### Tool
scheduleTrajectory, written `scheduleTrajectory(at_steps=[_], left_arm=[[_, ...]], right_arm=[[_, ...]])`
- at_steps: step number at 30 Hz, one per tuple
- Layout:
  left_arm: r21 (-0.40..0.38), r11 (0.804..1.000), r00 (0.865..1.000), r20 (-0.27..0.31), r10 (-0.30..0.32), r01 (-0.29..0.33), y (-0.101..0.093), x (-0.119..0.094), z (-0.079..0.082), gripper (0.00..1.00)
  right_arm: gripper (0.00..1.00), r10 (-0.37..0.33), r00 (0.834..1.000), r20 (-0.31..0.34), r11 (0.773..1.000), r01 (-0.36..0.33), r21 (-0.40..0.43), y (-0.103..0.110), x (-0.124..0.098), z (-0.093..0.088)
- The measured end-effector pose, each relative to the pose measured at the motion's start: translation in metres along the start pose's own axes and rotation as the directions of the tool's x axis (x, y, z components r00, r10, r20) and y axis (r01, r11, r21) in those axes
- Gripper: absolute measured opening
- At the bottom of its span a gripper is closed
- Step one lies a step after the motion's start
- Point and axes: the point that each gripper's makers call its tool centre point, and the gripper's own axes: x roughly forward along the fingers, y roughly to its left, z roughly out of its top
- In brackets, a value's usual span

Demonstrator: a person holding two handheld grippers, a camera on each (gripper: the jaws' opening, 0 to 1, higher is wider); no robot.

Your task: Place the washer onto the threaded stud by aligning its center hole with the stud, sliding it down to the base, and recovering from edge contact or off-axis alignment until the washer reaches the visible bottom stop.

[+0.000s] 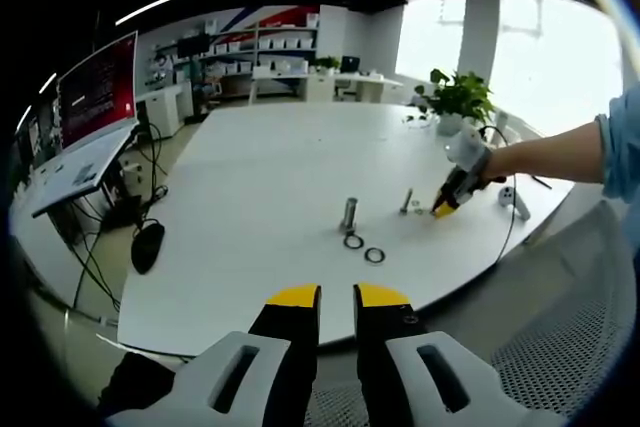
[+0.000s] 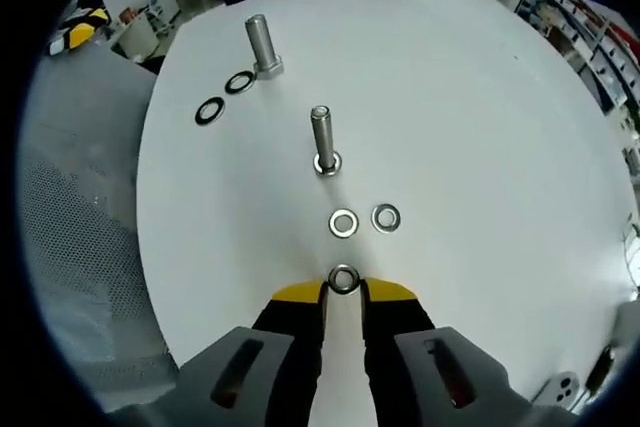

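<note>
My right gripper (image 2: pixel 344 287) is shut on a silver washer (image 2: pixel 344 279), pinched between its yellow tips low over the white table (image 2: pixel 480 127). Just ahead stands the slim threaded stud (image 2: pixel 321 137), upright, with a washer round its base. Two loose silver washers (image 2: pixel 343 222) (image 2: pixel 386 216) lie between gripper and stud. In the left gripper view the right gripper (image 1: pixel 445 209), held by a person's hand, sits just right of the stud (image 1: pixel 407 200). My left gripper (image 1: pixel 337 297) hangs back at the near table edge, jaws a narrow gap apart and holding nothing.
A thicker bolt (image 2: pixel 262 45) stands farther off with two black rings (image 2: pixel 239 81) (image 2: pixel 209 110) beside it. A potted plant (image 1: pixel 460 97) and a small white device (image 1: pixel 513 199) sit by the far edge. A mesh chair (image 1: pixel 560 347) is at the right, a monitor (image 1: pixel 97 87) at the left.
</note>
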Motion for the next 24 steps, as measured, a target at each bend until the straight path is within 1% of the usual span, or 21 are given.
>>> scheduleTrajectory(at_steps=[2, 4, 7, 15, 23, 24], left_arm=[[0.000, 1.000, 1.000, -0.001, 0.000, 0.000, -0.0001, 0.0000, -0.0001, 0.11], [0.002, 1.000, 1.000, -0.001, -0.002, 0.002, -0.0004, 0.0000, -0.0003, 0.11], [0.001, 1.000, 1.000, -0.001, -0.002, 0.002, -0.0005, -0.0001, -0.0003, 0.11], [-0.002, 1.000, 1.000, 0.003, 0.001, -0.001, 0.0000, -0.0003, 0.0001, 0.11], [-0.006, 1.000, 1.000, 0.006, 0.004, -0.004, 0.0008, -0.0003, 0.0005, 0.11], [-0.006, 1.000, 1.000, 0.006, 0.004, -0.004, 0.0007, -0.0004, 0.0005, 0.11]], right_arm=[[0.16, -0.010, 1.000, -0.027, 0.999, 0.011, 0.034, -0.0004, 0.0002, -0.0005], [0.16, -0.012, 0.999, -0.048, 1.000, 0.013, 0.009, 0.0008, -0.0002, -0.0002], [0.17, -0.010, 0.998, -0.068, 1.000, 0.011, 0.011, 0.0002, 0.0000, 0.0001], [0.17, -0.019, 0.994, -0.105, 1.000, 0.021, 0.018, 0.0001, 0.0004, -0.0008], [0.17, -0.007, 0.992, -0.124, 1.000, 0.008, 0.007, -0.0012, 0.0009, -0.0012], [0.17, -0.004, 0.992, -0.123, 1.000, 0.007, 0.017, -0.0018, 0.0008, -0.0012]])
